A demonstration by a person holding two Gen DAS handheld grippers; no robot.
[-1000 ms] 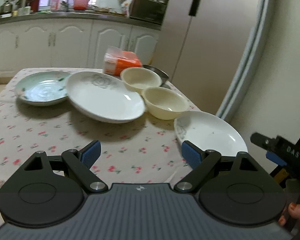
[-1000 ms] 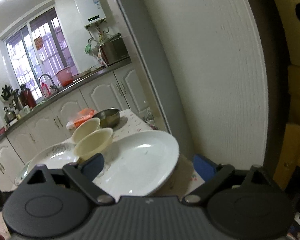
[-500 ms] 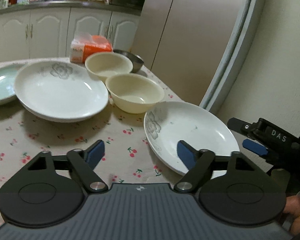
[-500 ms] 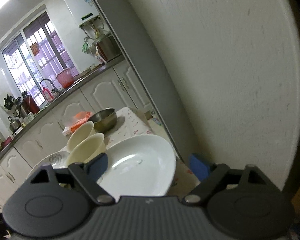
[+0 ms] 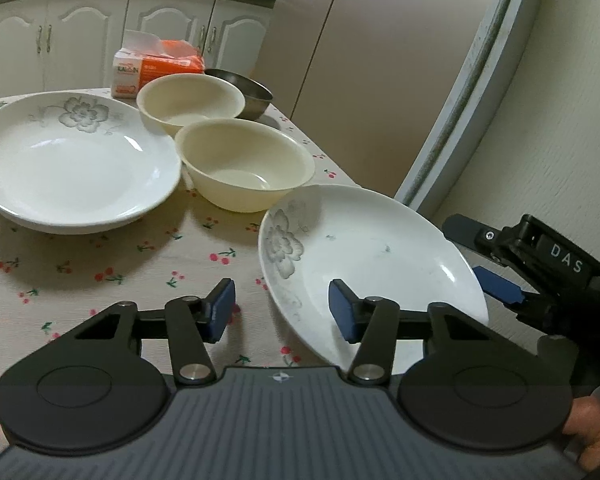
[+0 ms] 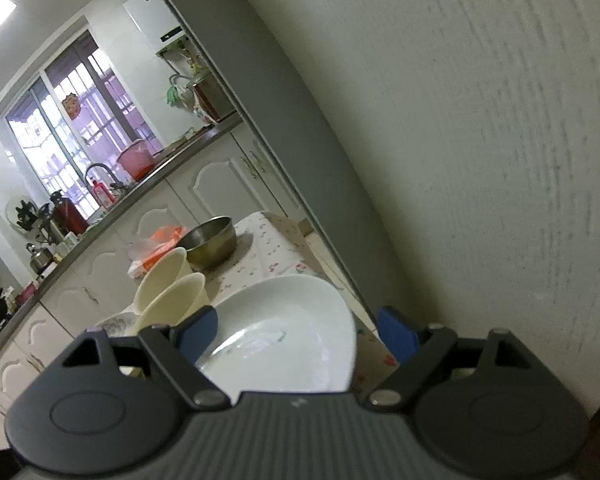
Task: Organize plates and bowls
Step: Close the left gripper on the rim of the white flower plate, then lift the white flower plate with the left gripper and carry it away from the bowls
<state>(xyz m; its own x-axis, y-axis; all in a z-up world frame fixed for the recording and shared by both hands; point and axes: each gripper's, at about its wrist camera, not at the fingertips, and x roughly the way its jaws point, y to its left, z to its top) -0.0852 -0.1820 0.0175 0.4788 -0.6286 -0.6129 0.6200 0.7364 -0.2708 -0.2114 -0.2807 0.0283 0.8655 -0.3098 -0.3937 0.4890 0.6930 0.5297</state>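
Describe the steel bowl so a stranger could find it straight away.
Start at the flowered tablecloth and go to its far corner by the tall grey door. Behind the two cream bowls, beside the orange tissue pack, sits the steel bowl: the only dark, metal dish there.

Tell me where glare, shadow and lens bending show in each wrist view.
Left wrist view: glare streaks on the near plate, soft shadows under the bowl on the tablecloth, fridge edge bowed. Right wrist view: window blown out purple-white, wall curved, plate streaked with reflections.

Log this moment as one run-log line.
left hand-held gripper: jaws just closing, astride near plate rim, no grip | right hand-held gripper: open at plate's far edge | bowls: untouched
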